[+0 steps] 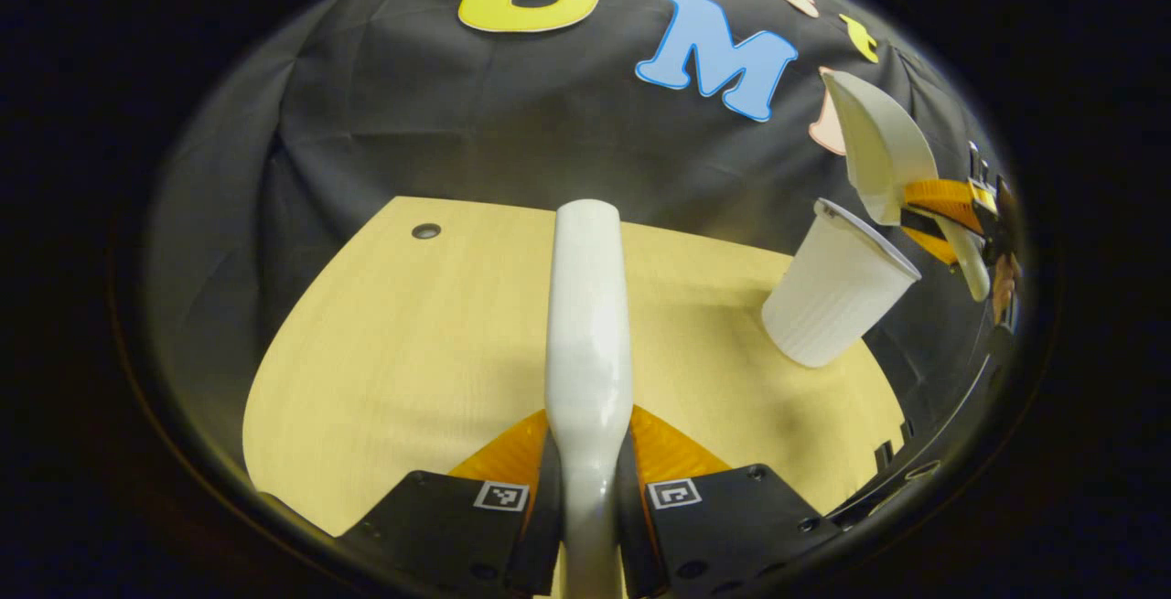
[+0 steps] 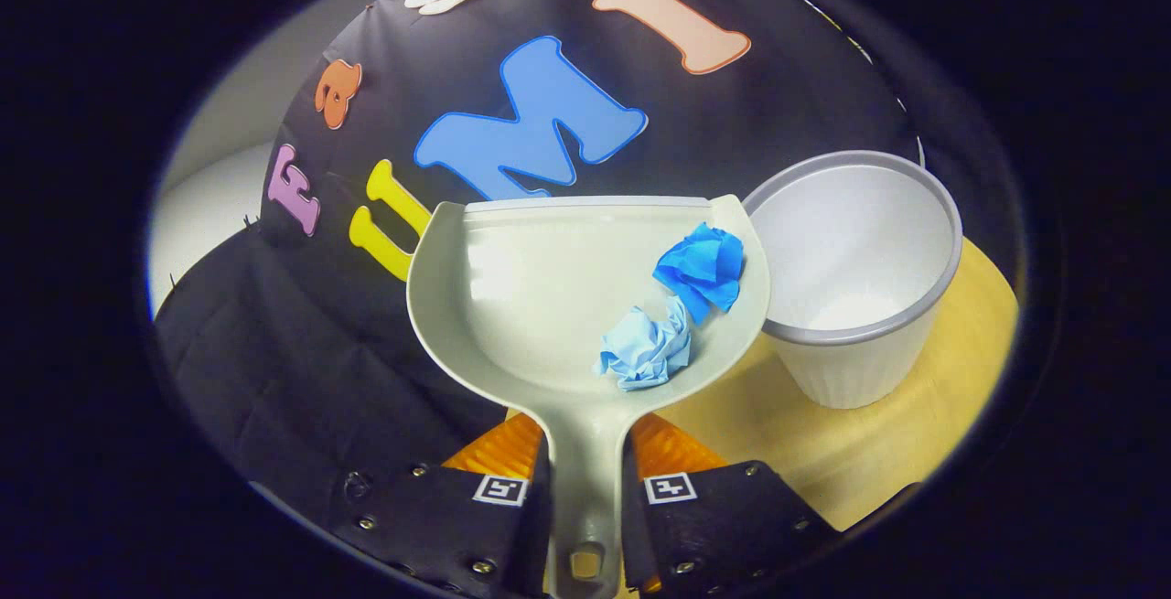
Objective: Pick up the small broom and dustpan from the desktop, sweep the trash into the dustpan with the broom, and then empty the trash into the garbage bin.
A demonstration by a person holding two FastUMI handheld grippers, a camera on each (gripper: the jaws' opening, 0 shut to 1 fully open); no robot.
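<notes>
In the left gripper view, the left hand-held gripper (image 1: 587, 489) is clamped on the white broom (image 1: 586, 325): both fingers press on the narrow part of it from the two sides. The long axis of the broom runs straight away from the camera, over the table (image 1: 393, 352); its bristles cannot be seen. Far on the right, the bin (image 1: 837, 283), a white ribbed cup, stands near the edge of the table. Just above it the right hand-held gripper (image 1: 942, 215) holds the dustpan (image 1: 878, 155), which is seen from the side and is lifted above the rim of the bin. In the right gripper view, the right hand-held gripper (image 2: 585, 489) is closed on the handle of the dustpan (image 2: 549, 297), one finger on each side. The handle points toward the camera and the wide open mouth points away, toward the wall. Two crumpled papers lie on the right side of the pan, a dark blue paper (image 2: 703, 268) and a light blue paper (image 2: 646, 348), touching each other. The bin (image 2: 855, 306) stands on the table (image 2: 915, 443) just beside the right edge of the dustpan, with its open top toward the camera.
</notes>
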